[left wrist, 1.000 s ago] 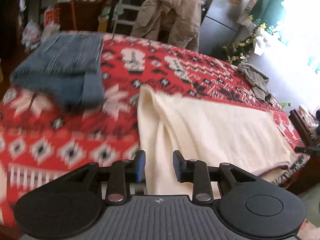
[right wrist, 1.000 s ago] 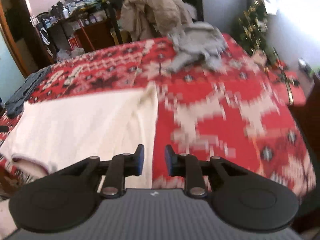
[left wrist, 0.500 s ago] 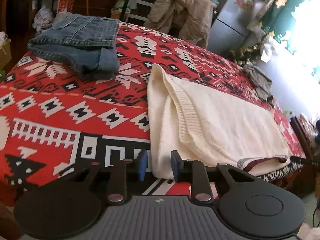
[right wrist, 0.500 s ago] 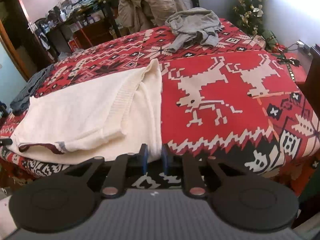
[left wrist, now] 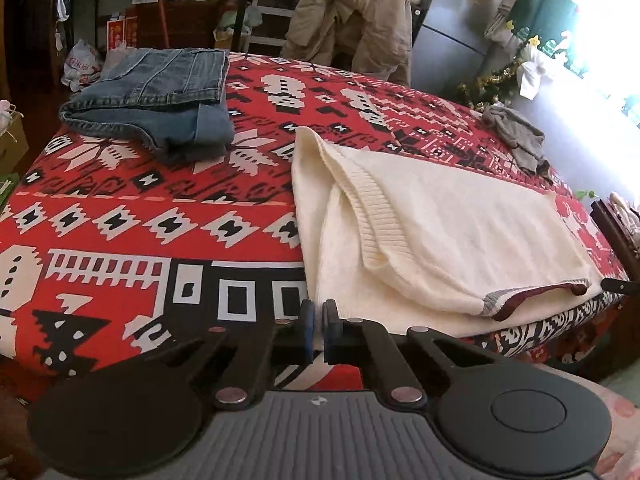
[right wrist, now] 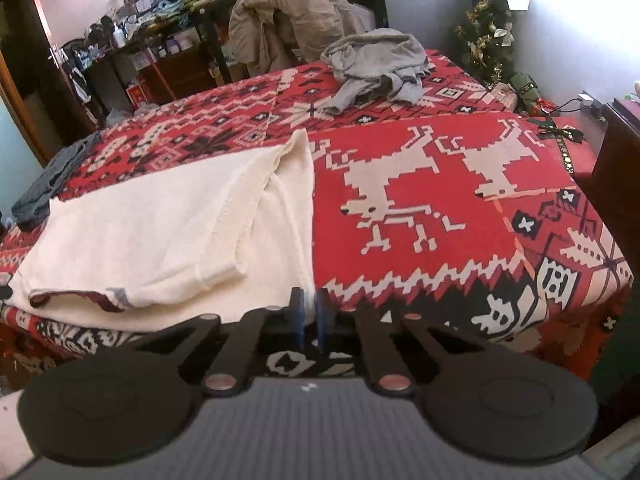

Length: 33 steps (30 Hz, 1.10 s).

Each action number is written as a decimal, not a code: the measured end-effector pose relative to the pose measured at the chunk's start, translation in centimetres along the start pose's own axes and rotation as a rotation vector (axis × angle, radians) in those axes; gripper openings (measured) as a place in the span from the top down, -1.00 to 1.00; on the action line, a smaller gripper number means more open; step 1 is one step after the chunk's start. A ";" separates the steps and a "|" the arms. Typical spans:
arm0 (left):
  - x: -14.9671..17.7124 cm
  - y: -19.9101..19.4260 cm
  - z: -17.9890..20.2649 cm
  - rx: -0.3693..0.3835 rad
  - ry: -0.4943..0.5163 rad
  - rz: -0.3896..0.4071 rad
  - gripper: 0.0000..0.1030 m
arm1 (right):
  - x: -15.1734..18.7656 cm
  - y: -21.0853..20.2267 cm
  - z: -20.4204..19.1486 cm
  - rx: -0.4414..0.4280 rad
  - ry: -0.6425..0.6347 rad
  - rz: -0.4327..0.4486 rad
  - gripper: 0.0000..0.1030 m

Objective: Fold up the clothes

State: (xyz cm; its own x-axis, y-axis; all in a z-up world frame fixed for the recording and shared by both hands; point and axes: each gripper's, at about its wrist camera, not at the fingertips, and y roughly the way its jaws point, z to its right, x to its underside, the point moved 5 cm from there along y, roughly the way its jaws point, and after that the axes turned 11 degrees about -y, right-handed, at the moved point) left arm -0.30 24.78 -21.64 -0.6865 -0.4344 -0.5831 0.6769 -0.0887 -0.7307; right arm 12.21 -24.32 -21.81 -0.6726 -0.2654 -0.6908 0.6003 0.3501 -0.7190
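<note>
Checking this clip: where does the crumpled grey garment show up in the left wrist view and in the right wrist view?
Left wrist view: the grey garment lies small at the far right edge of the bed, beyond the cream sweater.
Right wrist view: the grey garment is larger, upper centre, at the bed's far end.
Shared landmark: the beige jacket draped behind the bed.

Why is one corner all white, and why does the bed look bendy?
Left wrist view: window daylight glares white at the upper right; the cream sweater stays sharp. Right wrist view: the fisheye lens curves the red blanket; the grey garment looks clear.
</note>
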 end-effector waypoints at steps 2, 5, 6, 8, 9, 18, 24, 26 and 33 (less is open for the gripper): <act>0.0 -0.1 0.0 -0.009 0.001 -0.003 0.83 | 0.3 0.1 0.2 -0.003 0.005 -0.001 0.89; -0.2 -0.9 -0.1 -0.036 0.011 0.004 0.68 | 0.7 -0.3 0.7 -0.013 0.030 0.001 0.86; -0.3 -1.2 -0.1 -0.041 0.012 0.011 0.68 | 0.7 -0.6 0.9 -0.009 0.029 0.006 0.85; -0.6 -1.8 -0.1 -0.046 0.011 0.026 0.66 | 0.5 -1.6 0.9 0.013 0.012 0.015 0.82; -0.9 -2.0 0.0 -0.043 0.007 0.037 0.59 | 0.2 -2.0 1.0 0.022 0.008 0.025 0.79; -4.8 -1.2 4.5 0.028 0.011 0.126 0.06 | -5.9 -2.4 -2.6 0.001 -0.037 0.111 0.31; -6.7 1.9 9.0 0.075 0.031 0.146 -0.52 | -9.7 0.2 -6.9 -0.006 -0.081 0.138 -0.39; -6.6 3.5 10.3 0.030 0.053 0.133 -0.53 | -10.3 1.2 -8.4 -0.016 -0.096 0.143 -0.59; -6.2 6.5 12.3 -0.155 0.096 0.089 -0.57 | -11.1 3.1 -11.6 0.045 -0.162 0.141 -0.98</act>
State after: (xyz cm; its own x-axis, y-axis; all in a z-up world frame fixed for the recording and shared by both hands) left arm 11.68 15.84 -18.41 -0.6528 -0.3467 -0.6736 0.6922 0.0883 -0.7163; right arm 16.53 -9.86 -15.52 -0.5043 -0.3585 -0.7856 0.7050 0.3546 -0.6143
